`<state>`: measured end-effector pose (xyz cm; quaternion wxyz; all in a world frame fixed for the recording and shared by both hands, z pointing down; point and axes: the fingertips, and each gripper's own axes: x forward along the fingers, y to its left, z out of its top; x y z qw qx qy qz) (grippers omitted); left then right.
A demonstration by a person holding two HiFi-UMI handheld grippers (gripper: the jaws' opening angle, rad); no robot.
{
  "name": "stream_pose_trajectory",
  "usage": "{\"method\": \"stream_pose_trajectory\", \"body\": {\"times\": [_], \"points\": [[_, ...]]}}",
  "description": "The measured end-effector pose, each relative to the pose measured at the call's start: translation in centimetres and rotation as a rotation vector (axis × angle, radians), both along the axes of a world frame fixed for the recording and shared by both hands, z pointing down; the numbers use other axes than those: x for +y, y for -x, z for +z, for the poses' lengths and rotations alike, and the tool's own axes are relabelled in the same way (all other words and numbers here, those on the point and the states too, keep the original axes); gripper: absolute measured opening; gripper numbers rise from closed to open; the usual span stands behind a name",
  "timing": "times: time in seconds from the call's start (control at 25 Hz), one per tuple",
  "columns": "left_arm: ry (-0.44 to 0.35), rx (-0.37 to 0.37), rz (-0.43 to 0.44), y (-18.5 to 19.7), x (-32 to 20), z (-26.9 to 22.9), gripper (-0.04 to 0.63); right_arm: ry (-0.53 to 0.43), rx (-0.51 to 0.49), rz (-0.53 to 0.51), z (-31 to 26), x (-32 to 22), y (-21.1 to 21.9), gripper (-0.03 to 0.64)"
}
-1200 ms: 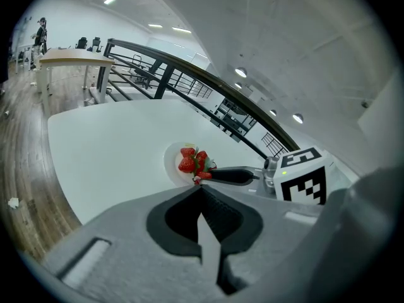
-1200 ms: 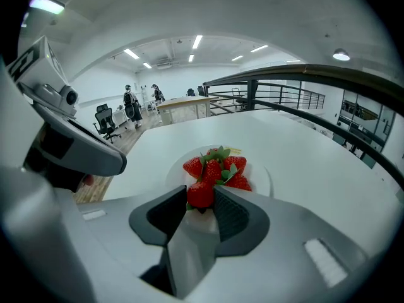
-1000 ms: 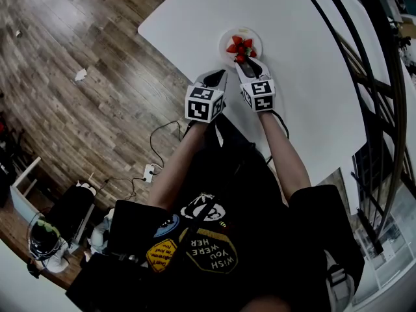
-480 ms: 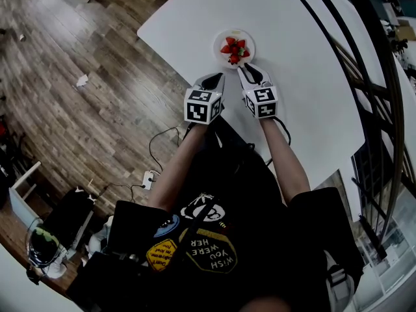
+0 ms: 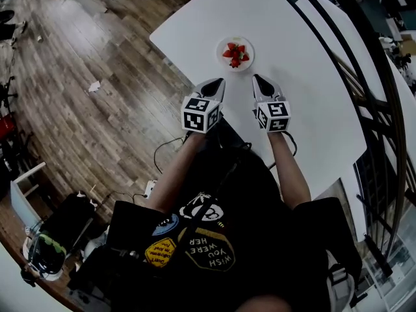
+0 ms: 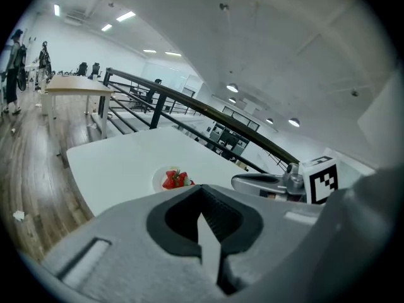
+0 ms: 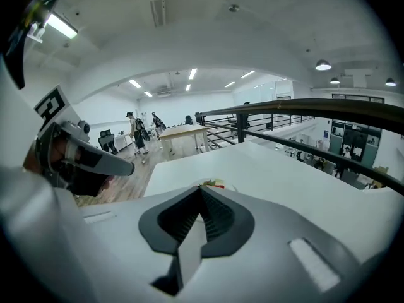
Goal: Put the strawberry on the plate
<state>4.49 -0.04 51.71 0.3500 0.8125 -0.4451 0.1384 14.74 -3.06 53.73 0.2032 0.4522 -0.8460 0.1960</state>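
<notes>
Looking down, I am seeing a white bench (image 5: 296,83) over wood-plank flooring (image 5: 84,122), beside a dark railing (image 7: 303,108). Three or so strawberries (image 5: 235,52) are sitting on the small plate (image 5: 220,56), mostly hiding behind the right claw (image 5: 259,78) in its view. Both it and the left claw (image 5: 220,82) are pressing together, empty.

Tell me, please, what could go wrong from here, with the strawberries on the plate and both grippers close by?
1. The strawberries are piled on a small plate; a bump could roll one onto the table.
2. The left gripper and right gripper, both shut and empty, point at the plate from nearby; a forward move might push it.
3. A cable lies on the floor beside the table, a possible trip hazard.
</notes>
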Motion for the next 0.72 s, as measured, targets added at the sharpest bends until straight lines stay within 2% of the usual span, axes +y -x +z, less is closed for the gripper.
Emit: {"method": "stream_pose_trajectory", "body": {"times": [0.28, 0.56, 0.72], "points": [[-0.080, -0.030, 0.011, -1.0, 5.3, -4.2, -0.002, -0.059, -0.113, 0.029, -5.6, 3.8, -1.6, 0.003], [-0.231, -0.062, 0.032, -2.4, 6.4, -8.7, 0.000, -0.087, -0.190, 0.053, -9.1, 8.7, -2.1, 0.003], [-0.315, -0.022, 0.071, -3.2, 7.9, -13.3, 0.000, -0.137, -0.234, 0.052, -13.3, 12.2, -1.4, 0.003]]}}
